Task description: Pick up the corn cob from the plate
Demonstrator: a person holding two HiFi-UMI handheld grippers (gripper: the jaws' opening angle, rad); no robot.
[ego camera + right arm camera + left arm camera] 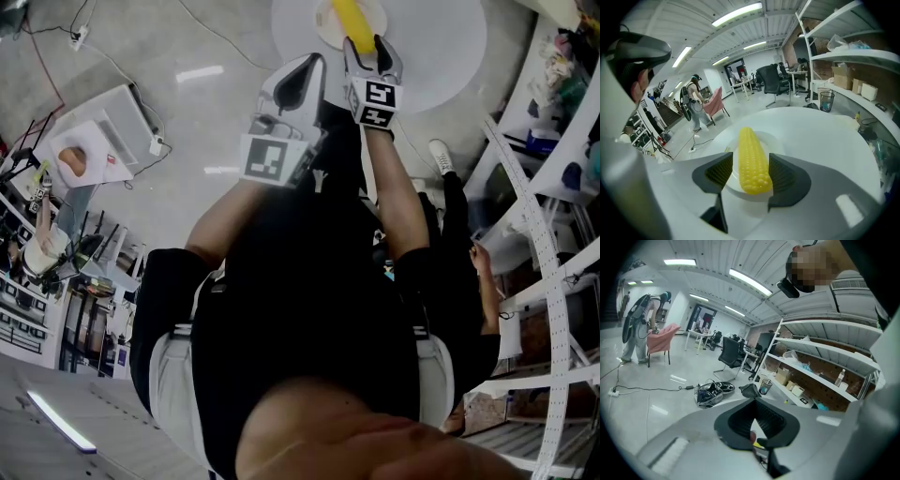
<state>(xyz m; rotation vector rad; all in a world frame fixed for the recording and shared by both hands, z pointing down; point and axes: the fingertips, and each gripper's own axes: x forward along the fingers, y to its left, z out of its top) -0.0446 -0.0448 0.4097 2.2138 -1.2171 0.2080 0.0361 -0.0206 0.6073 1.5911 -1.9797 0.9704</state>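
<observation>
The corn cob (752, 159) lies lengthwise along the middle of the plate (777, 143), its near blunt end reaching almost to the plate's near rim. The right gripper (751, 169) comes at it from that rim side. Its jaws stand wide apart, one ribbed pad on each flank of the cob, with a sliver of plate showing between pad and kernels, so nothing is gripped yet. I judge this straddle is chosen so the pads can close across the cob's narrow width rather than along its length, where it would slip. The steep downward tilt probably helps the tips get below the cob's widest part. The left gripper (298, 82) hangs off to the plate's left and nearer the person, short of the rim. In its own view the jaws sit closed together with nothing between them, which suggests it is simply parked out of the way. The plate rests on a round white table (441, 47), smooth and bare around the plate. Beyond the plate the room is an open workshop with a glossy pale floor (187, 56), ceiling strip lights, white shelving (848, 56) holding boxes and bottles to the plate's right, dark office chairs (771, 77) further back, and a person (693, 105) standing by a pink chair (715, 103) far to its left.
</observation>
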